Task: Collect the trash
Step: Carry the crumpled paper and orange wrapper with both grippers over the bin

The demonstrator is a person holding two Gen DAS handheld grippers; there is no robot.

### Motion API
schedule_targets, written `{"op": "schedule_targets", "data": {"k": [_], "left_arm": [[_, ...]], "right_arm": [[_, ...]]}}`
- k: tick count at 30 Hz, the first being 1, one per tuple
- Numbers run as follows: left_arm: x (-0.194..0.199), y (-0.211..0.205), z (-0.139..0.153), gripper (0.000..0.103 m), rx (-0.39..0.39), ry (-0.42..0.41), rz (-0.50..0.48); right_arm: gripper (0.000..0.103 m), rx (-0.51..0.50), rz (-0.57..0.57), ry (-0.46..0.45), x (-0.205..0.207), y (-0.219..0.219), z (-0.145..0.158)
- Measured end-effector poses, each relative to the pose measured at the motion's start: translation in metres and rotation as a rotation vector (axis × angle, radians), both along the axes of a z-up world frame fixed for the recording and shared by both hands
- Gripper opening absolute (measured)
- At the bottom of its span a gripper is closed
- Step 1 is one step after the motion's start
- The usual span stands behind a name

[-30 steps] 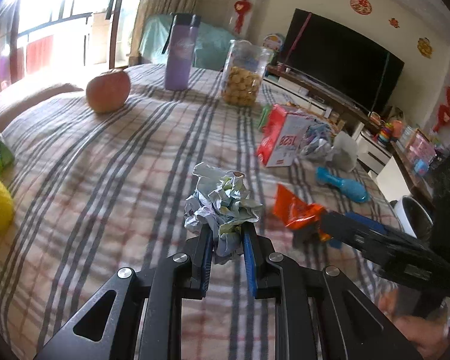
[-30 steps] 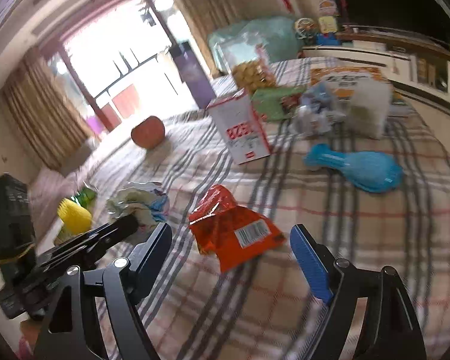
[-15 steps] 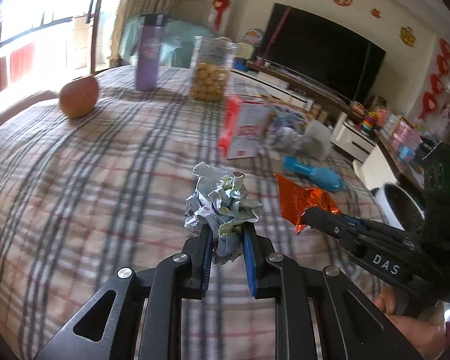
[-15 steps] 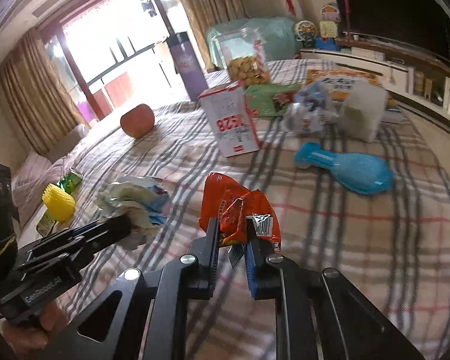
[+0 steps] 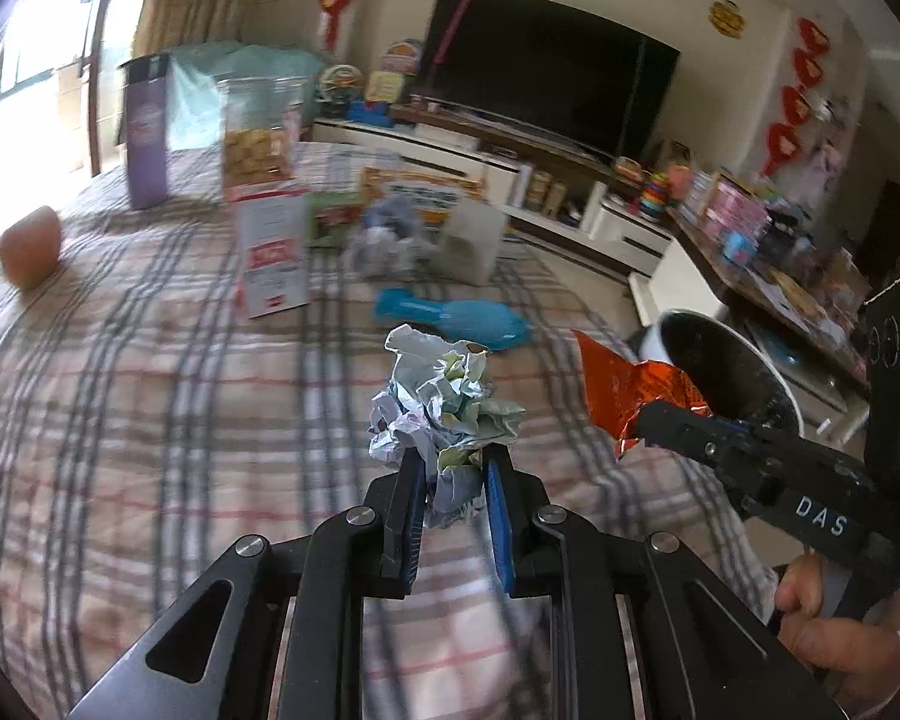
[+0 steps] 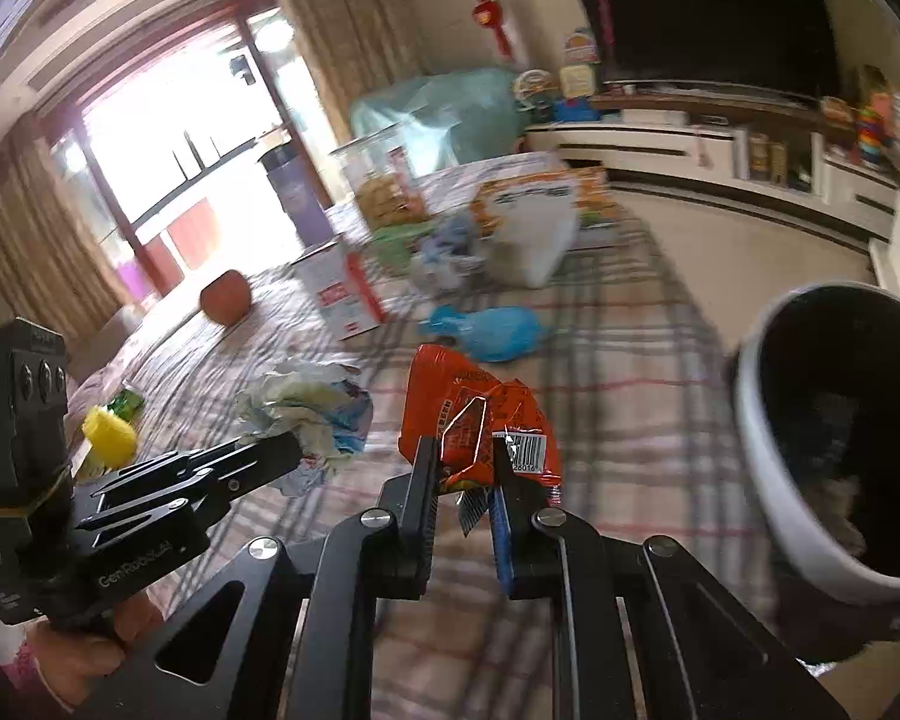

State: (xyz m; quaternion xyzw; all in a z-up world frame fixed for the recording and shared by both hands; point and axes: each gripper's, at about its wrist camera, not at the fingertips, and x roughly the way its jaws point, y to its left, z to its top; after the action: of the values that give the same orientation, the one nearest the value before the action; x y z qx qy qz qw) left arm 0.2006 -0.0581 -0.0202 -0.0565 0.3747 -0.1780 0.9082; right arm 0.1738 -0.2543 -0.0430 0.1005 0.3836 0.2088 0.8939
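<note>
Left wrist view: my left gripper (image 5: 450,474) is closed on the crumpled paper ball (image 5: 441,402) at centre frame, its blue pads pinching the lower part while the bulk stands above the fingertips, clear of the plaid cloth (image 5: 150,408). At the right, my right gripper (image 5: 660,420) comes in from the edge with the orange snack wrapper (image 5: 624,381) at its tip, and just behind that is the dark mouth of the white-rimmed bin (image 5: 726,372), off the edge of the cloth. I judge this the carry step: both pieces are picked up and the drop is next. The paper has to go rightward past the edge, and the other gripper lies across that path.

Right wrist view: my right gripper (image 6: 462,480) is clamped on the orange snack wrapper (image 6: 480,420) at centre, barcode end hanging to the right. The bin (image 6: 774,480) fills the right edge, tilted toward me, its opening near and nothing between it and the wrapper. The left gripper (image 6: 288,450) with the paper ball (image 6: 312,408) sits at left, close beside. I would drop the wrapper first, then withdraw to make room. More litter, a crumpled wad (image 6: 444,258) near the red-and-white carton (image 6: 342,288), remains in the upper middle.
</note>
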Motion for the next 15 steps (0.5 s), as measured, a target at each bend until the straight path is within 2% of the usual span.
{"op": "schedule_targets", "data": {"k": [15], "left_arm": [[0.022,-0.07,0.006,0.017,0.012,-0.023,-0.146]], "right_arm": [[0.015,0.012,-0.167,-0.014,-0.015,-0.088,0.005]]}}
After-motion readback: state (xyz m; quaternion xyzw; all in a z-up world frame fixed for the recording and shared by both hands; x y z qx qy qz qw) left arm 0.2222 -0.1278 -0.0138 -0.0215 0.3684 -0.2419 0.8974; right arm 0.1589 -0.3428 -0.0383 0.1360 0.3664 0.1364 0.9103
